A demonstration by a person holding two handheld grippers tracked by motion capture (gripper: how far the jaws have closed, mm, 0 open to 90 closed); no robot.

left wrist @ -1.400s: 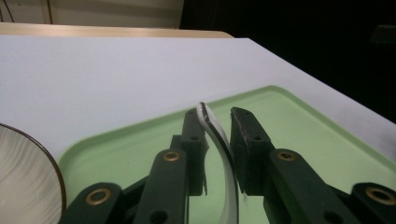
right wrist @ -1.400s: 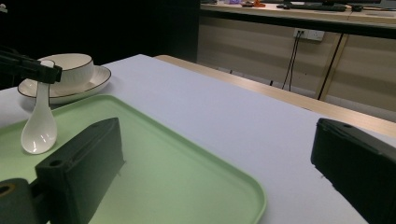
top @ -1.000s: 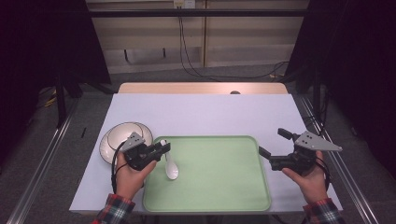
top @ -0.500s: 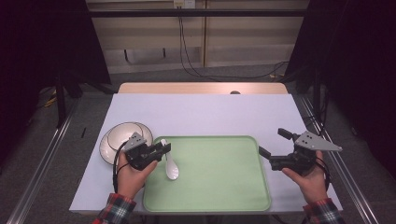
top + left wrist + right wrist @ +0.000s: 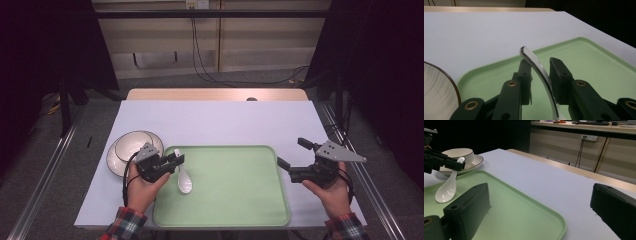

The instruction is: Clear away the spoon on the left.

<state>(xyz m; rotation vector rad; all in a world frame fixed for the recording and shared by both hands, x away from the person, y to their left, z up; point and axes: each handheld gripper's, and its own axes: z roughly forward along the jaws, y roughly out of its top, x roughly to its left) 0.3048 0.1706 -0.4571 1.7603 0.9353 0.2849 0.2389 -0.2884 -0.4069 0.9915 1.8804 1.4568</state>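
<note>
A white ceramic spoon [image 5: 184, 182] lies with its bowl on the left end of the green tray [image 5: 235, 200], its handle rising toward the upper left. My left gripper [image 5: 178, 161] stands around that handle. In the left gripper view the handle [image 5: 536, 67] runs between the jaws, close against the right-hand pad [image 5: 559, 75], with a gap at the other pad, so the jaws look open. My right gripper [image 5: 292, 153] hovers at the tray's right edge, open wide, with nothing between its jaws [image 5: 539, 195]. The right gripper view has the spoon [image 5: 446, 190] and the left gripper [image 5: 454, 165] far off.
A white bowl [image 5: 131, 145] sits on a dark-rimmed plate [image 5: 114, 161] on the table, just left of the tray and touching the left hand's side. Bare green tray floor lies between the grippers. The white tabletop [image 5: 220, 120] stretches behind the tray.
</note>
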